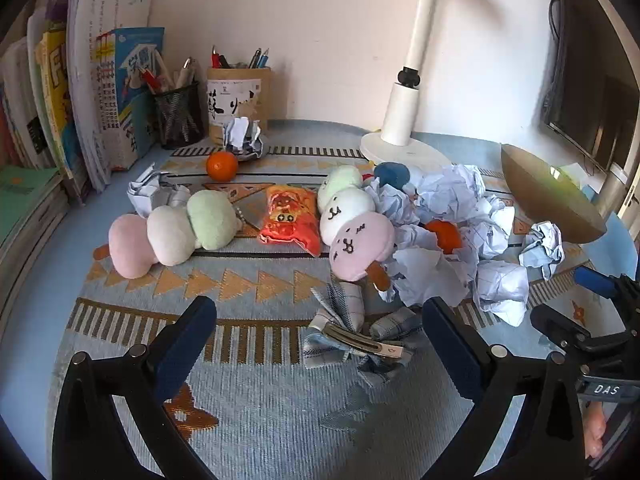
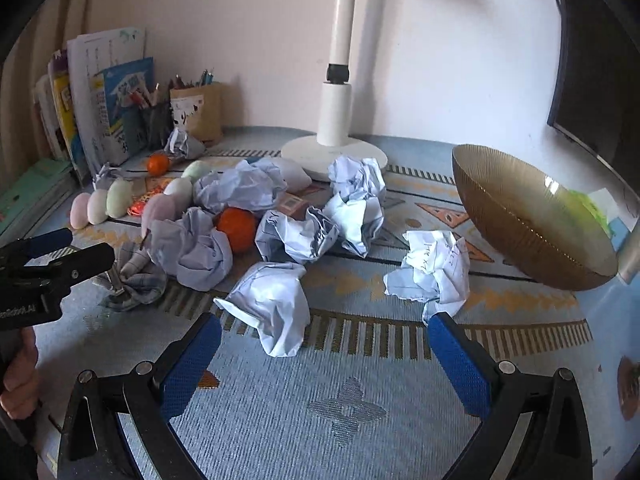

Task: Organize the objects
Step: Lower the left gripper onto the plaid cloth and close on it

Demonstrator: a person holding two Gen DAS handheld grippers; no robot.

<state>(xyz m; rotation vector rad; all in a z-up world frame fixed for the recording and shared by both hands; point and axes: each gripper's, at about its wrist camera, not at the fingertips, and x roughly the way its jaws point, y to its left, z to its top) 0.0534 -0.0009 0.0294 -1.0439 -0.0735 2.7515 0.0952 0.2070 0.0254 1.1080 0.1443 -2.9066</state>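
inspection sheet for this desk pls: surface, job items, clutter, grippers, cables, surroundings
Surface: patterned woven mat on a blue desk.
Job's things: two plush skewers, two oranges, snack packet, plaid hair clip, gold bowl, nothing visibly in it.
Clutter: crumpled paper balls scattered mid-mat.
Grippers: left gripper and right gripper open, holding nothing.
Cables: black cable down the monitor's side.
Surroundings: lamp base, pen holders, books, wall.

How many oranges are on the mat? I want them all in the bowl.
2. One orange sits at the back near the pen holders, beside a crumpled paper. The other orange is half buried among the crumpled paper balls in the middle. More could be hidden under the paper.
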